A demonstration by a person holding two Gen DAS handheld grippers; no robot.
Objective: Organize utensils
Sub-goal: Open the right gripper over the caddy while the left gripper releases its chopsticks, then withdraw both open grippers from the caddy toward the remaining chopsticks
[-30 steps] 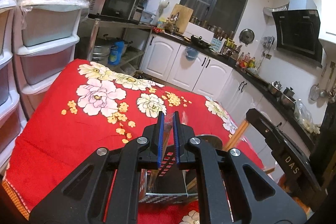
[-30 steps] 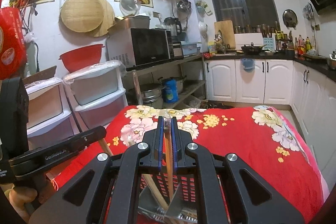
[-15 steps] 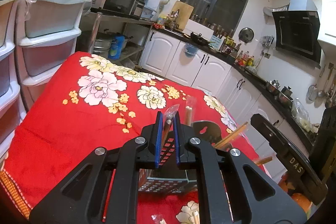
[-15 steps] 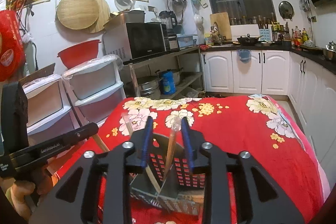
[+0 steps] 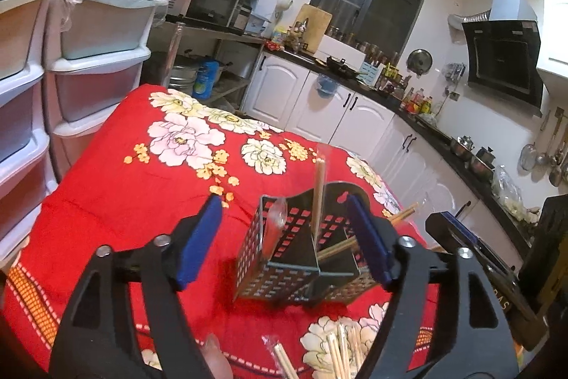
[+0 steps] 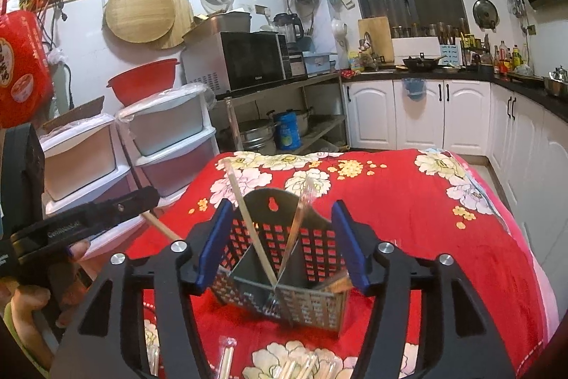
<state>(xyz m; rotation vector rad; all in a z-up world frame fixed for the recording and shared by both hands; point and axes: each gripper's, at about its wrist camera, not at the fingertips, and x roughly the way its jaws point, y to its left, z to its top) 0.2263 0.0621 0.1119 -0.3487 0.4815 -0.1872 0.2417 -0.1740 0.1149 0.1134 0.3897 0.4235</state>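
A perforated metal utensil caddy (image 5: pixel 280 276) (image 6: pixel 319 304) stands on the red flowered tablecloth (image 5: pixel 142 194). My left gripper (image 5: pixel 289 240) is just short of it, jaws opening, with nothing pressed between the blue pads. A wrapped chopstick pair (image 5: pixel 318 180) and a plastic-wrapped utensil (image 5: pixel 276 222) stand free in the caddy. My right gripper (image 6: pixel 282 244) faces the caddy from another side, jaws also opening, its pads clear of a leaning chopstick (image 6: pixel 245 212) and a wrapped utensil (image 6: pixel 301 212). Each view shows the other gripper at its edge.
Loose chopsticks (image 5: pixel 340 350) (image 6: pixel 305 368) lie on the cloth between me and the caddy. Stacked plastic drawers (image 5: pixel 96 59) stand left of the table. White kitchen cabinets (image 6: pixel 419 116) line the far wall. A hand (image 6: pixel 21 304) holds the left gripper.
Both grippers opened and let go of the wrapped utensils, which now stand in the caddy. Both have drawn back, so the whole caddy is in view.
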